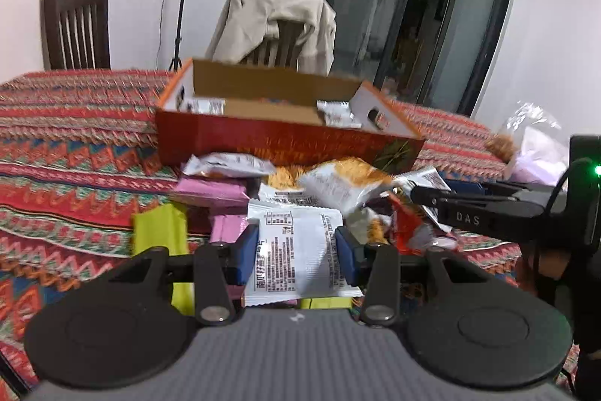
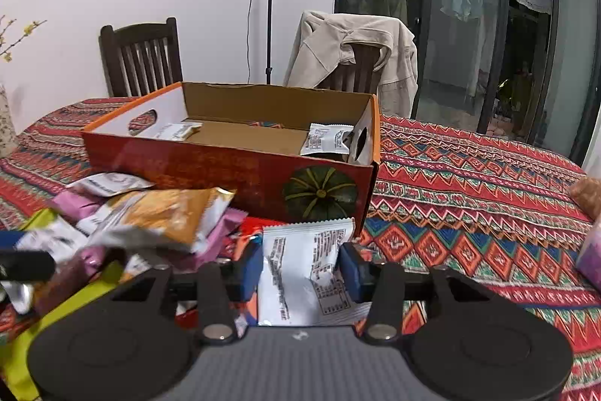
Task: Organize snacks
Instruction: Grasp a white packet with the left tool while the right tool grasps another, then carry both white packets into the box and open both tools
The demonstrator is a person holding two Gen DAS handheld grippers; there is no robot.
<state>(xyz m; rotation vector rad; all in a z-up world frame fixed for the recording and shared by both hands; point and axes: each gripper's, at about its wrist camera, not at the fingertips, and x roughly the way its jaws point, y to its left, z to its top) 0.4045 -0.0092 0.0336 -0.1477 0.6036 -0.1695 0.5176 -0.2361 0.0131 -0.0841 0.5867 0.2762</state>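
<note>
- Two grippers are in my views, each pinching a white sachet by its side edges.
- My left gripper has its blue pads pressed on a white sachet with dense black print; the sachet sits above the heap of snacks.
- My right gripper clamps a second sachet, which buckles a little between the pads.
- From the left view I see the right gripper's black fingers reaching in from the right edge, over the heap's right side.
- The heap lies on the patterned cloth, just in front of the box: pink packs, a yellow-green pack, an orange-and-white bag.
- The box is open-topped, red on its near wall with a pumpkin picture.
- Inside it I see one sachet at the left end and one at the right end, well apart, on the brown floor.
- Behind the table stand a dark chair and one draped with a beige jacket.
</note>
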